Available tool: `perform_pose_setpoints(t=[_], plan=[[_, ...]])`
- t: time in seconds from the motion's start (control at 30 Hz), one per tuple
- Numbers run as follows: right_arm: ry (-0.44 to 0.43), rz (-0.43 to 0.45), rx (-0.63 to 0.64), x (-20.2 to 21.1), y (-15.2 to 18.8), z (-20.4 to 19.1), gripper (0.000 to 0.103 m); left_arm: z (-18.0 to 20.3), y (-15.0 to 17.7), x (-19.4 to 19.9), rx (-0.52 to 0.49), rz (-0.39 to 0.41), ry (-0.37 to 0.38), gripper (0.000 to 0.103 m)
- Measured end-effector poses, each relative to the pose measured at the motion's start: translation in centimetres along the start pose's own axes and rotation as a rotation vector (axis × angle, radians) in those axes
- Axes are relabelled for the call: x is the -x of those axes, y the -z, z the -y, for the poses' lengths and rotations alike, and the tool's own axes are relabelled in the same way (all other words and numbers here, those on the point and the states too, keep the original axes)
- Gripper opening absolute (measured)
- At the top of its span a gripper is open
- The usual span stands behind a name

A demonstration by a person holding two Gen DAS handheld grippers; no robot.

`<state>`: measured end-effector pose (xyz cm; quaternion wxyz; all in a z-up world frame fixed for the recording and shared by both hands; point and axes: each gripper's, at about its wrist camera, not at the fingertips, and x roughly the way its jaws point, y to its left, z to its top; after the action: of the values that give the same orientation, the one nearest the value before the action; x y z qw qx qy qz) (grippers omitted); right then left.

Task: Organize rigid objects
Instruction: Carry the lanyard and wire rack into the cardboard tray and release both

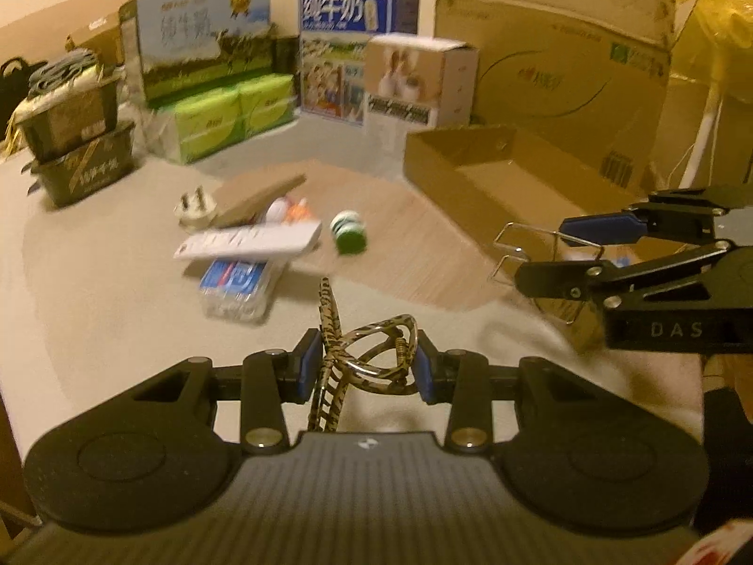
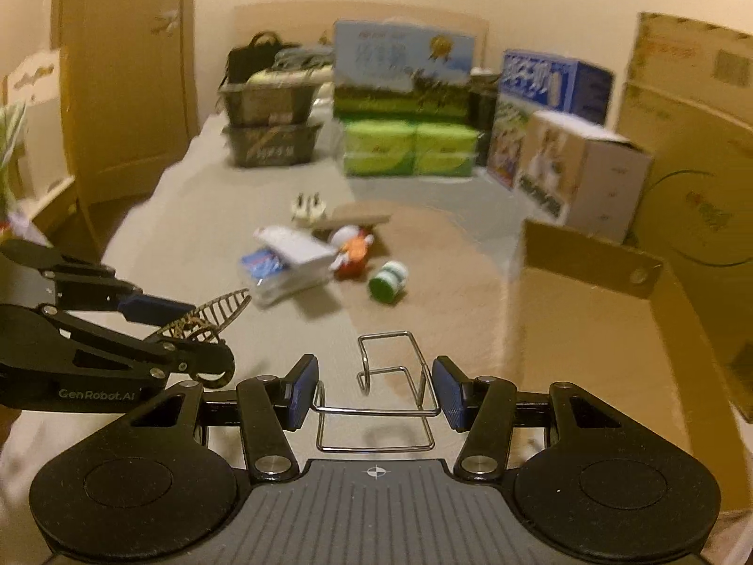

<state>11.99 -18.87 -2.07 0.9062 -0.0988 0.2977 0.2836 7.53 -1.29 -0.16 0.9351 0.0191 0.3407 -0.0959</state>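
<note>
leopard-print hair clip [image 1: 372,353], plain silver wire rack [image 2: 386,391], green-and-white bottle [image 1: 347,231], brown cardboard tray [image 1: 499,174], bright green tissue packs [image 1: 235,113].

The right gripper [image 1: 541,254] has "DAS" on its black body, the left gripper [image 2: 226,329] reads "GenRobot.AI" in pale letters along its side, and the blue milk carton [image 1: 357,52] by the wall carries big white characters "纯牛奶"; other print is too blurred.
</note>
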Motion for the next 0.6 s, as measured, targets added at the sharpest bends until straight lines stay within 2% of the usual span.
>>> perform_pose_setpoints(t=[0.17, 0.33, 0.6], plan=[[0.074, 0.06, -0.053, 3.6, -0.5, 2.9, 0.053, 2.7, -2.6, 0.2, -0.024, 0.038, 0.053, 0.036], [0.165, 0.08, -0.121, 6.2, -0.6, 7.4, 0.053, 6.4, -5.1, -1.1, -0.048, 0.062, 0.115, 0.036], [0.24, 0.075, -0.219, 6.9, 0.2, 14.4, 0.053, 11.5, -8.7, -5.2, -0.1, 0.067, 0.191, 0.036]])
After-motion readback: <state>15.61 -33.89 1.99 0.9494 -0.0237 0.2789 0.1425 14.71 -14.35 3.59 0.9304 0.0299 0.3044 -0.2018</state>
